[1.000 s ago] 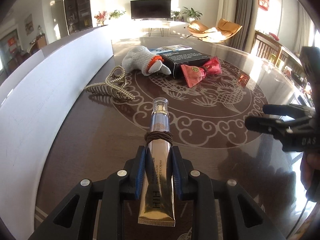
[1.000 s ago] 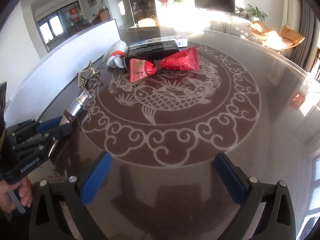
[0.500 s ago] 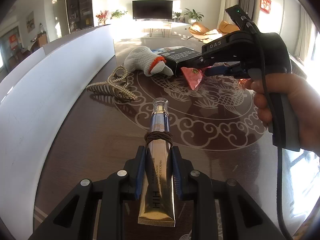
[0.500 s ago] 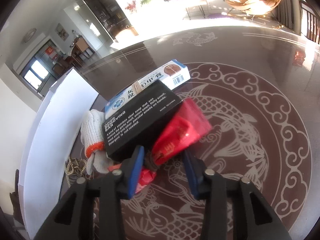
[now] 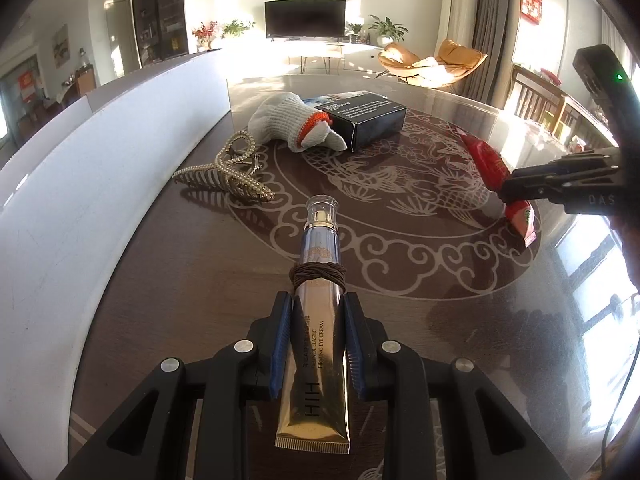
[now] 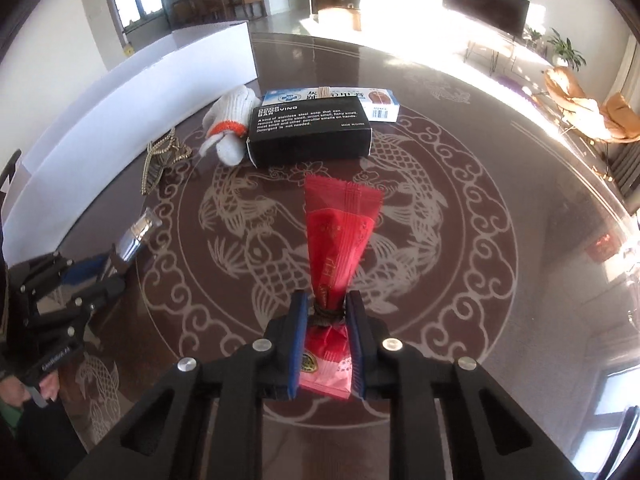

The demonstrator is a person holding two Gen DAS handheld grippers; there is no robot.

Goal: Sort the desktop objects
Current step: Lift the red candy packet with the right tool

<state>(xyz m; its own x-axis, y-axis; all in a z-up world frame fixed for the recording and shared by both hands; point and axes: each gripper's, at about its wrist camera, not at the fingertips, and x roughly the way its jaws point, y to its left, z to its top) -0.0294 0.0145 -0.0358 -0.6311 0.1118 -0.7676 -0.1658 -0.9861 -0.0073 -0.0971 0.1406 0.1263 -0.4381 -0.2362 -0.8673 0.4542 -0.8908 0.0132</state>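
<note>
My left gripper [image 5: 316,308] is shut on a gold and blue eye-cream tube [image 5: 318,264] with a brown hair band around it, held over the dark table [image 5: 168,280]. My right gripper [image 6: 327,310] is shut on a red snack packet [image 6: 338,232] tied in the middle, lifted above the table's fish pattern. The packet also shows in the left wrist view [image 5: 490,162] at the right, with the right gripper [image 5: 516,190] on it. The left gripper [image 6: 108,276] and the tube's cap [image 6: 138,234] show at the left of the right wrist view.
A black box [image 6: 310,132] lies on a white and blue box [image 6: 376,100] at the far side. A white knit glove with an orange cuff [image 6: 228,132] and a beaded hair claw [image 6: 160,160] lie by the white board wall [image 6: 120,116].
My right gripper closed on the red packet beside the black box, lifted it and drew it back toward the near right of the table. The left gripper with the tube stayed still.
</note>
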